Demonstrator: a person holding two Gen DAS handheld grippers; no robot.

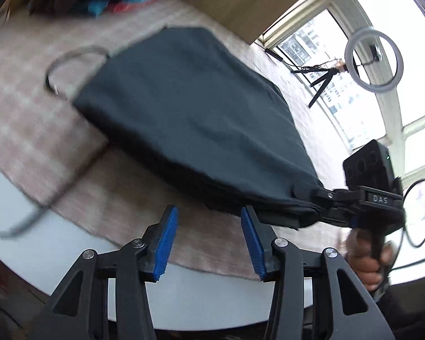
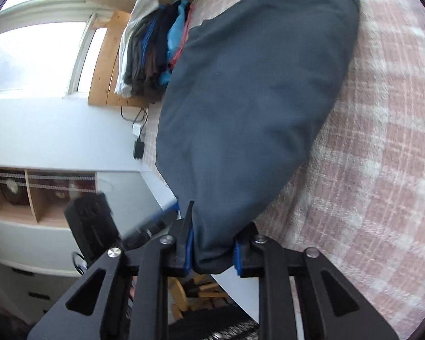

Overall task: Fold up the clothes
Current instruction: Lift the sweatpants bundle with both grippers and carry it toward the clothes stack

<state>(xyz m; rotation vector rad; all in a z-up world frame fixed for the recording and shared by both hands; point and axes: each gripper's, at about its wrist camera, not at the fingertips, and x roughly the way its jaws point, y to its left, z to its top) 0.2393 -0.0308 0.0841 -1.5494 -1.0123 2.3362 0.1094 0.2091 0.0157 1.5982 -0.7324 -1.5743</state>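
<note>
Right tongs [image 2: 212, 248]: pinching dark garment [image 2: 255, 85] corner
Left tongs [image 1: 209, 243]: spread, empty, over plaid blanket [image 1: 28, 113]

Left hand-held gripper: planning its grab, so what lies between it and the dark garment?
Only bare pink checked blanket, per the left wrist view.

One dark slate-grey folded cloth garment [image 1: 189, 119] lies on one pink-and-white checked blanket [image 1: 28, 107]. One stack of folded clothes in white, grey, brown and blue [image 2: 150, 45] sits at the far end. Two black tools with blue pads are in view: the left tool [image 1: 209, 243] and the right tool [image 2: 212, 250]. One white ring light [image 1: 373, 60] stands at the window.
</note>
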